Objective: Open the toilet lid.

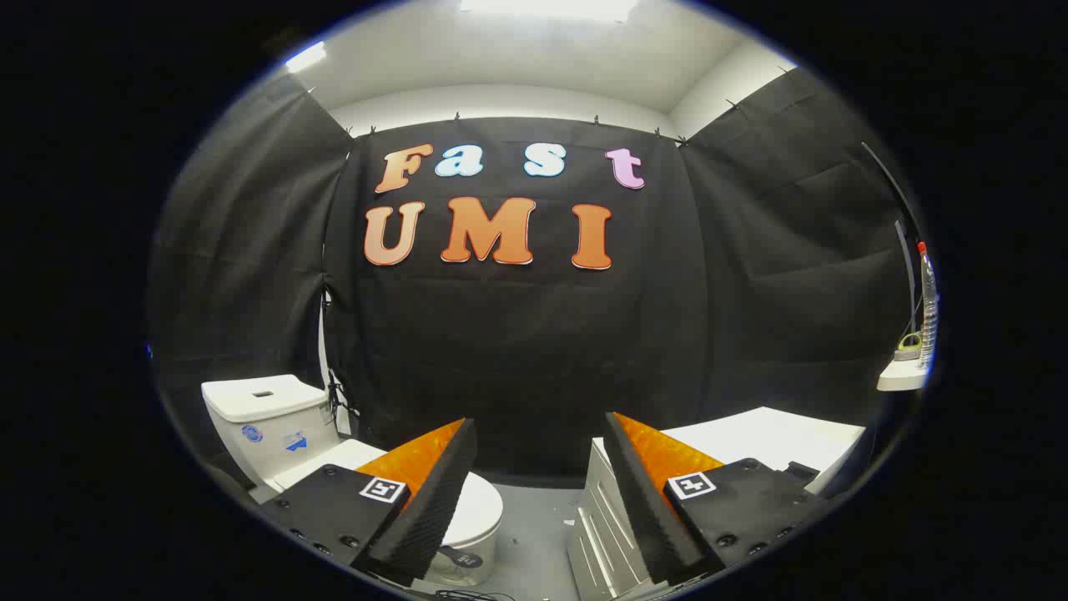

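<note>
Black cloth is backing the booth; your gripper (534, 492) jaws are gaping empty, the toilet lid (480, 505) lying closed, low and left.

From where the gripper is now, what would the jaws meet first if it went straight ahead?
Probably nothing close. The gripper, jaws open, points between the toilet and the white cabinet, toward grey floor and the black cloth wall. Depth is unclear.
</note>
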